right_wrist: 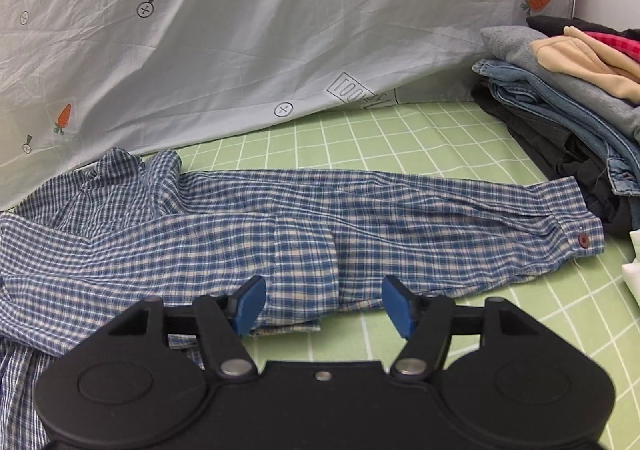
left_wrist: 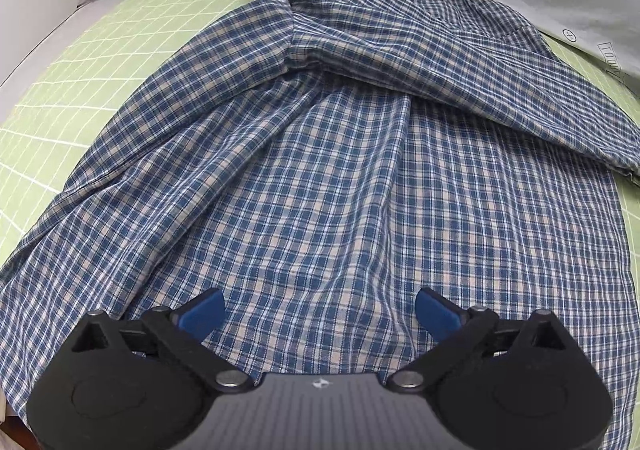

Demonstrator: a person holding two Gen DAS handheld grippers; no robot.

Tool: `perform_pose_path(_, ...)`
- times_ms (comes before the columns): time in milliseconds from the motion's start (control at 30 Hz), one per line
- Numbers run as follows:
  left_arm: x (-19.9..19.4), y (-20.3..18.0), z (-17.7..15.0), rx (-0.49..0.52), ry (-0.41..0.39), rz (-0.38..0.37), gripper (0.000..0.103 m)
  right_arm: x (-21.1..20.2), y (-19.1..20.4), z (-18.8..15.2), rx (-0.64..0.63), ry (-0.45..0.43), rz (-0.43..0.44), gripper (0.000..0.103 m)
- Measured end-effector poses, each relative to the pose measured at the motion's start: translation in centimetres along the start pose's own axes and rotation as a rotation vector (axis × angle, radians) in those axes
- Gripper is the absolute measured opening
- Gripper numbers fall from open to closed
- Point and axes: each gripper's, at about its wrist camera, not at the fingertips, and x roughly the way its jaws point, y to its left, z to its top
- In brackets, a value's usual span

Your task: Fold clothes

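Observation:
A blue and beige plaid shirt [left_wrist: 320, 169] lies spread on the green grid mat [left_wrist: 80, 97], with one sleeve folded across its upper part. My left gripper [left_wrist: 320, 314] hovers over the shirt's lower body, its blue pads wide apart with nothing pinched between them. In the right wrist view the same plaid shirt [right_wrist: 240, 234] stretches a sleeve to the right, ending in a buttoned cuff [right_wrist: 580, 238]. My right gripper [right_wrist: 324, 306] stands open just above the sleeve's near edge; cloth lies below the gap, but the pads do not press on it.
A pale grey printed sheet [right_wrist: 240, 29] rises behind the mat. A stack of folded clothes [right_wrist: 560, 97] sits at the right, close to the cuff. A white item [right_wrist: 632, 270] shows at the right edge. Bare green mat [right_wrist: 400, 137] lies beyond the sleeve.

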Motion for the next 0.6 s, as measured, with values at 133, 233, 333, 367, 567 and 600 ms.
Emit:
perform_pose_path(133,-0.5,0.9,-0.4,-0.015,-0.012,-0.029,0.1,-2.4,1.8,-0.6,-0.022,-0.053,0.041,0.103)
perform_pose_path(233,-1.7,2.6,-1.0,-0.028,-0.052,-0.03,0.1,-4.2,3.6,-1.8,-0.037,-0.074,0.086,0.103)
perform_pose_path(333,-3.3,5.1,-1.7,-0.045,-0.101,-0.021,0.1,-5.3,6.1,-3.4,-0.043,-0.042,0.13,0.103)
perform_pose_path(367,-3.8,6.2,-1.8,-0.056,-0.114,-0.019,0.1,-5.6,7.0,-3.9,-0.045,-0.028,0.144,0.103)
perform_pose_path(567,-5.7,14.1,-2.4,-0.091,-0.163,-0.008,0.1,-7.1,15.0,-6.4,-0.065,0.059,0.194,0.103)
perform_pose_path(600,-5.8,15.7,-2.4,-0.082,-0.166,-0.005,0.1,-7.3,16.4,-6.7,-0.056,0.07,0.2,0.103)
